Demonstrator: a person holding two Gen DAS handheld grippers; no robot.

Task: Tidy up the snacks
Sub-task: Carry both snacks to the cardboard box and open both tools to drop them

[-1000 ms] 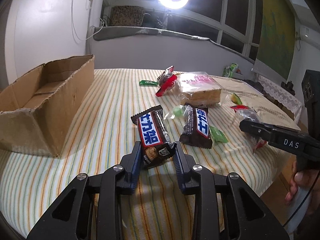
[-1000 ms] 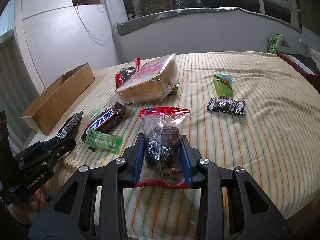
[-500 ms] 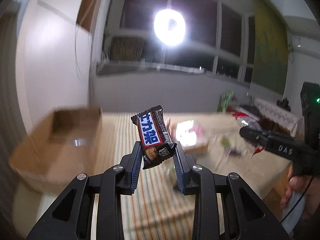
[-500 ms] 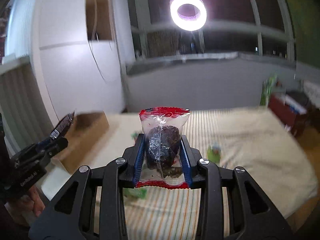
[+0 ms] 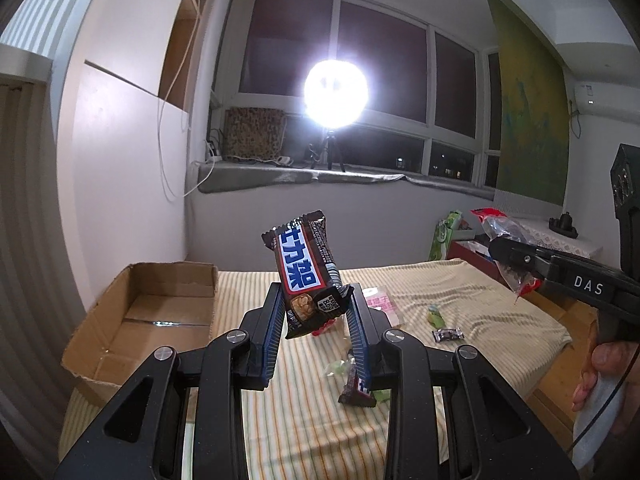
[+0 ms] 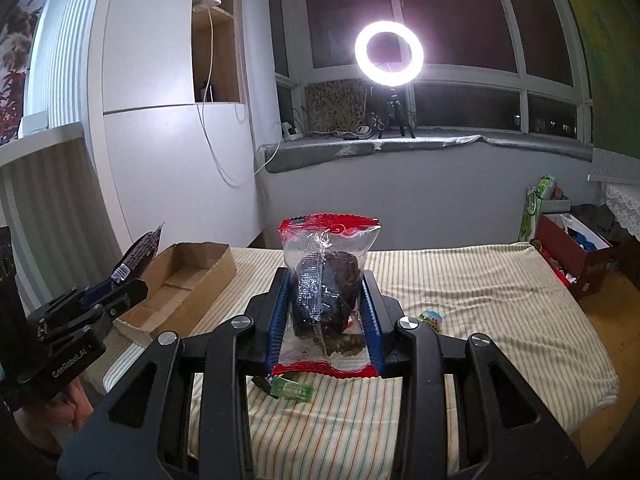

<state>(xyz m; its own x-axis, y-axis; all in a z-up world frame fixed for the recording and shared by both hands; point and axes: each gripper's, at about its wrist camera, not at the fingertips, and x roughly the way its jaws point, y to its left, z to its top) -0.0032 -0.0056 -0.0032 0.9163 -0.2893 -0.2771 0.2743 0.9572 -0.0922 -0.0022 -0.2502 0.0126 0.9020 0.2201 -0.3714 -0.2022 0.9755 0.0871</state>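
Aloft, both snacks above striped table (image 5: 472, 280)

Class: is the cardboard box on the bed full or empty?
Empty: the cardboard box shows only its bare floor, flaps open, no snacks inside.

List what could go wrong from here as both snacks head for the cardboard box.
The left claw grips only the lower end of the chocolate bar, which tilts and may slip out.
The right claw pinches a slick clear packet, which could slide free.
The cardboard box sits near the table edge; a knock might shove it off.
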